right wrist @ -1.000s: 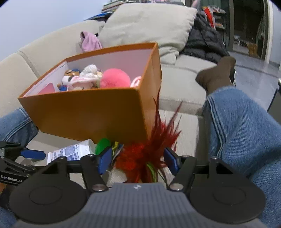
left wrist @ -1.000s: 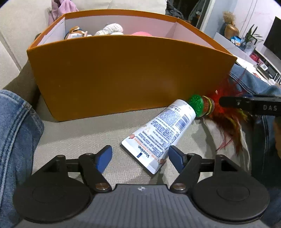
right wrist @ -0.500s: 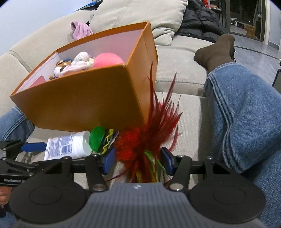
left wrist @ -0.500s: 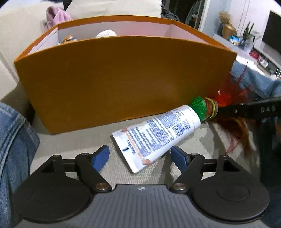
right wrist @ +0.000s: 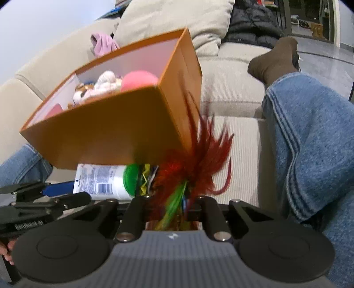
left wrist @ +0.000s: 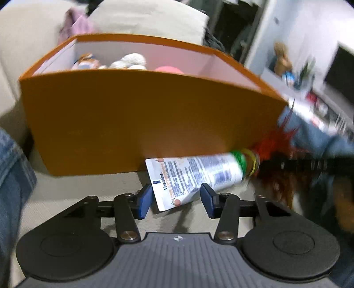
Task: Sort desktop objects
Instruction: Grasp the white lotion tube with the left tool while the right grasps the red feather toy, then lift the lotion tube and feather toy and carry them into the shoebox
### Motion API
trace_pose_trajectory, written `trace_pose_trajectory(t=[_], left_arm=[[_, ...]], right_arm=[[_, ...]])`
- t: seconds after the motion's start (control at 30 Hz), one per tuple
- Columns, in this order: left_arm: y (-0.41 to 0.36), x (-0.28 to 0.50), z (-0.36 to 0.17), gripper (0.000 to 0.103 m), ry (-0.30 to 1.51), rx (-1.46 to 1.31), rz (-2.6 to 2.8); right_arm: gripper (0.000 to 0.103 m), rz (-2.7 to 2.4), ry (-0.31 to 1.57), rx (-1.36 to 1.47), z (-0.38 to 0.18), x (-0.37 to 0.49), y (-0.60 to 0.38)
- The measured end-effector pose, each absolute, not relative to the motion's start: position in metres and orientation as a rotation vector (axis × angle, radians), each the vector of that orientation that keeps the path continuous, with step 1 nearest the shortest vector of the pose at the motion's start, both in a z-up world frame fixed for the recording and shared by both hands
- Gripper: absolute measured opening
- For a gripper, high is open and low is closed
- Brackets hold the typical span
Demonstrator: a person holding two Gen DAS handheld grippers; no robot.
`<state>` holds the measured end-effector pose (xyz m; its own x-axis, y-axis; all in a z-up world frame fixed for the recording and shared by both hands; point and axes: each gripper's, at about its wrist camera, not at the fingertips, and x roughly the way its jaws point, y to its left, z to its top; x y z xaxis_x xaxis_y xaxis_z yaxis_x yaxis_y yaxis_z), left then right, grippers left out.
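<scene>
**Both grippers closing in front of the orange box**

Nearest, the right gripper [right wrist: 171, 207] has just been closing, and its jaws pinch the red feather toy [right wrist: 192, 159]; the pads are hidden by the plumes. The left gripper [left wrist: 176, 199] has also been closing, its blue pads pressed on the flat crimped end of the Vaseline tube [left wrist: 194, 175]. The white tube, green-capped with blurred print, lies against the foot of the orange box [left wrist: 137, 119], the feathers just beyond its cap. Inside the box, plush toys [right wrist: 104, 85] are only half seen above the wall. Behind it, sofa cushions [right wrist: 177, 20].
</scene>
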<state>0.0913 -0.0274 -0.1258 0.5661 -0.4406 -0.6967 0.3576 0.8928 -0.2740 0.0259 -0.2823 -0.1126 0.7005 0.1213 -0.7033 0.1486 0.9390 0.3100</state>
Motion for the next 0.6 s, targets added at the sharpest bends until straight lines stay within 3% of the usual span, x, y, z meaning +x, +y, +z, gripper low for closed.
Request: trace_pose_trajectory(t=[0.37, 0.43, 0.6], left_arm=[[-0.002, 0.097, -0.106, 0.054, 0.799, -0.439, -0.563], [-0.008, 0.1, -0.103, 0.045, 0.801, -0.448, -0.593], [-0.041, 0.114, -0.097, 0.036, 0.81, -0.334, -0.576]], right_arm=[[0.009, -0.004, 0.682, 0.45, -0.102, 0.013, -0.292], [0.011, 0.003, 0.667, 0.464, -0.1, 0.012, -0.293], [0.015, 0.002, 0.654, 0.468, -0.098, 0.009, -0.293]])
